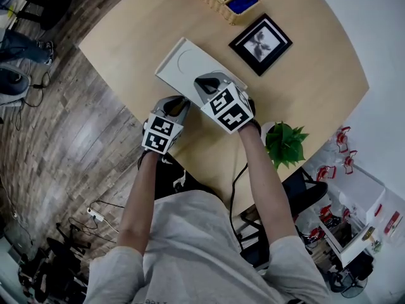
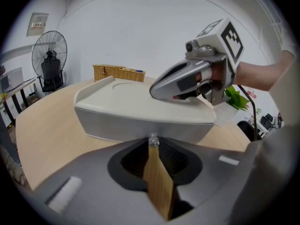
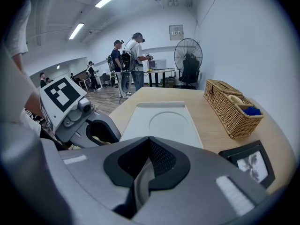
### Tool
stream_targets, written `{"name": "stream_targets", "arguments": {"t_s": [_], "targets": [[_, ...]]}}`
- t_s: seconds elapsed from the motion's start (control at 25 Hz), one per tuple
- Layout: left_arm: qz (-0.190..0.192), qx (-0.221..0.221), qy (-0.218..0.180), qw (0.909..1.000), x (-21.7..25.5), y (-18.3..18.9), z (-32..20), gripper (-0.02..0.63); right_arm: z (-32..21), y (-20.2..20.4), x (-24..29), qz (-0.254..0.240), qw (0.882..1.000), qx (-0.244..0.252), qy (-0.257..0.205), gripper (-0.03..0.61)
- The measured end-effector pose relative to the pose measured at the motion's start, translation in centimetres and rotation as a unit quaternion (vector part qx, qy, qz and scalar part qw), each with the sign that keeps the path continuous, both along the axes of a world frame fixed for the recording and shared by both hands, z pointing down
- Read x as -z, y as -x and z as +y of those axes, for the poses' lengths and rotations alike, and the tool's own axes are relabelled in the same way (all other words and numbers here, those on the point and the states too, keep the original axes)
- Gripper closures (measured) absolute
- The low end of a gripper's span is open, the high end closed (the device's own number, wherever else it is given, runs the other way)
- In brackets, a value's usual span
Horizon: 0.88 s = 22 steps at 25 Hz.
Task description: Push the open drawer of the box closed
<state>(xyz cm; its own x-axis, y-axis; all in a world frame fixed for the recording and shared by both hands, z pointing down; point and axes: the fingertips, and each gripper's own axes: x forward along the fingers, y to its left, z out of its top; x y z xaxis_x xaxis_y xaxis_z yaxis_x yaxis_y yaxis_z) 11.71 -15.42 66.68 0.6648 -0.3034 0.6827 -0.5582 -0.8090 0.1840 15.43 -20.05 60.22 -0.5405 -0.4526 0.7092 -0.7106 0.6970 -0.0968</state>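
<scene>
My left hand-held gripper [image 2: 153, 139], jaws closed on nothing, points its tip at the grey near wall of the white box [image 2: 123, 93], possibly touching it, while my right hand-held gripper [image 3: 148, 141], also closed and empty, sits over the lid, on the round wooden surface [image 1: 304, 75].

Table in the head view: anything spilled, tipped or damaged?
Nothing stands out. The white box, wicker basket, picture frame and potted plant all sit intact on the table, with no spill visible.
</scene>
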Motion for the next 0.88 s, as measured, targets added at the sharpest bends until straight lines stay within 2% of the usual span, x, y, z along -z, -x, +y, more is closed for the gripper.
{"name": "stream_targets", "arguments": {"t_s": [0.2, 0.64, 0.88], "targets": [[0.005, 0.0, 0.002, 1.0, 0.43, -0.29, -0.19, 0.495, -0.07, 0.08, 0.03, 0.0, 1.0, 0.002, -0.002, 0.577], [-0.012, -0.021, 0.01, 0.9996, 0.06, -0.58, -0.37, 0.492, -0.26, 0.05, 0.25, 0.002, 1.0, 0.003, -0.001, 0.577], [-0.019, -0.018, 0.014, 0.9996, 0.28, -0.37, -0.13, 0.492, -0.49, -0.26, 0.51, 0.002, 1.0, -0.005, -0.004, 0.577]]}}
